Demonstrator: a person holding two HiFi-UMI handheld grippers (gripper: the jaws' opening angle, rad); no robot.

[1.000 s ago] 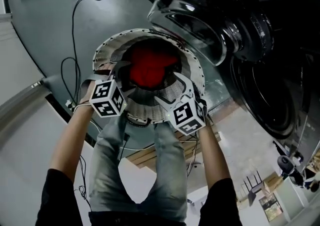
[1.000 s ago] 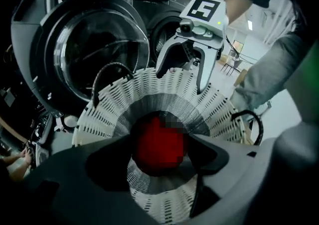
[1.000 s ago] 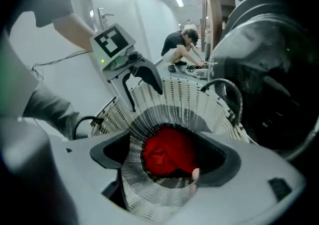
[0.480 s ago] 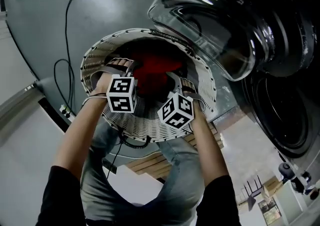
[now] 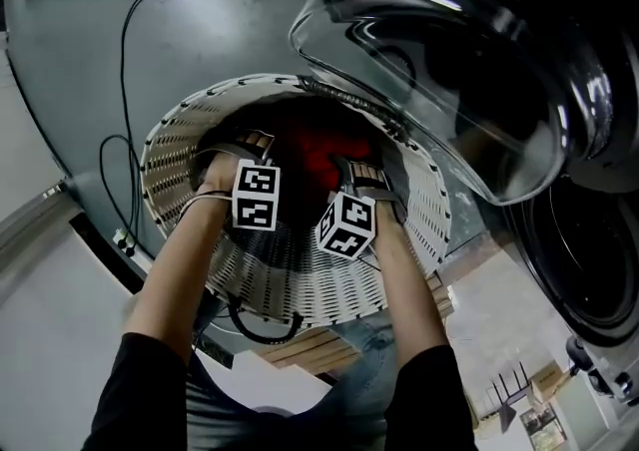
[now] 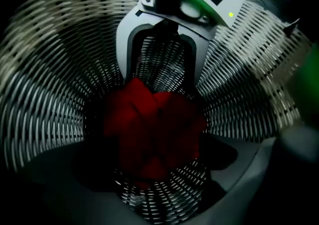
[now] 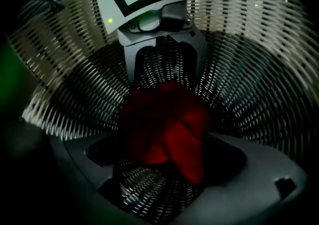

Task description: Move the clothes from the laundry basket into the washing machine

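Clothes [image 5: 310, 152] are sitting as one red bundle at the basket [image 5: 300, 284] bottom, frame centre; left gripper [image 5: 240, 145] and right gripper [image 5: 361, 172] are opening around it, gripping nothing yet, so best sinking both deep before clamping, avoiding the weave.

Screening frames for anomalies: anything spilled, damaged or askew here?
Nothing stands out. The red garment lies bunched at the bottom of the laundry basket, beside the open washer door. Left gripper and right gripper are inside it, jaws opening, cloth ahead, not gripped.
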